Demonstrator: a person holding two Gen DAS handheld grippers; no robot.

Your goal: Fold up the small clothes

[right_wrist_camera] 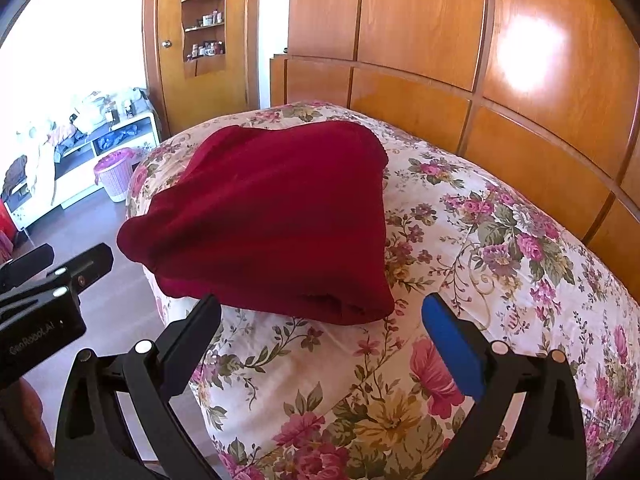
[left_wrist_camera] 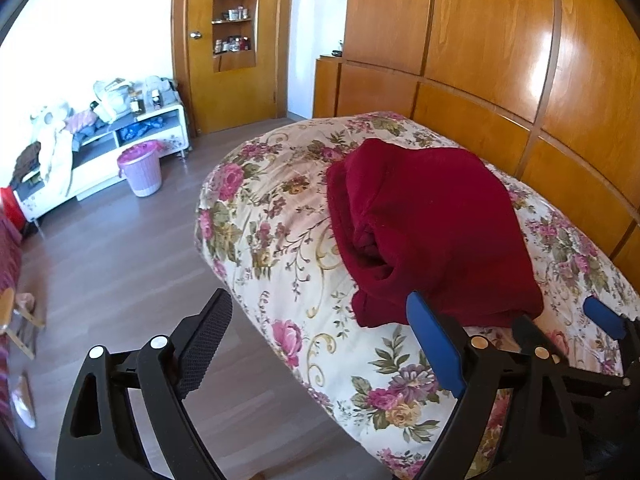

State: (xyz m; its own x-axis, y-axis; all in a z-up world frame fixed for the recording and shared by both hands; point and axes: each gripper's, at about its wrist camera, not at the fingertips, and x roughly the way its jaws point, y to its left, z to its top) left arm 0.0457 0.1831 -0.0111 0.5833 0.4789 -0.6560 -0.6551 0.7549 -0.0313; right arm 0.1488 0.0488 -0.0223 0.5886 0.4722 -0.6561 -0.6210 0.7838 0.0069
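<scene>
**Folded red garment on a floral bed, both grippers spread wide and empty**

A dark red knitted garment (left_wrist_camera: 432, 232) lies folded into a thick bundle on a bed covered by a cream quilt (left_wrist_camera: 280, 240) printed with pink and purple flowers. The garment sits near the quilt's far end, close to a glossy wooden headboard (left_wrist_camera: 500, 128). Its layered folded edges face the left wrist camera.

The left gripper (left_wrist_camera: 320, 332) hovers just short of the garment with its jaws spread wide and nothing between them. One finger is black with a textured pad, the other blue. The blue finger's tip overlaps the garment's near edge in this view; whether it touches cannot be told.

In the right wrist view, the right gripper (right_wrist_camera: 320, 320) is likewise released, jaws wide apart and holding nothing, its fingertips framing the near edge of the red garment (right_wrist_camera: 272, 216) above the quilt (right_wrist_camera: 460, 260). The left gripper (right_wrist_camera: 60, 264) shows at the left edge of that view.

Beyond the bed are a wood-look floor (left_wrist_camera: 120, 264), a pink wastebasket (left_wrist_camera: 142, 168), a white low cabinet (left_wrist_camera: 120, 148) piled with clothes and bags, and a wooden door (left_wrist_camera: 236, 40) with shelves set into it.
</scene>
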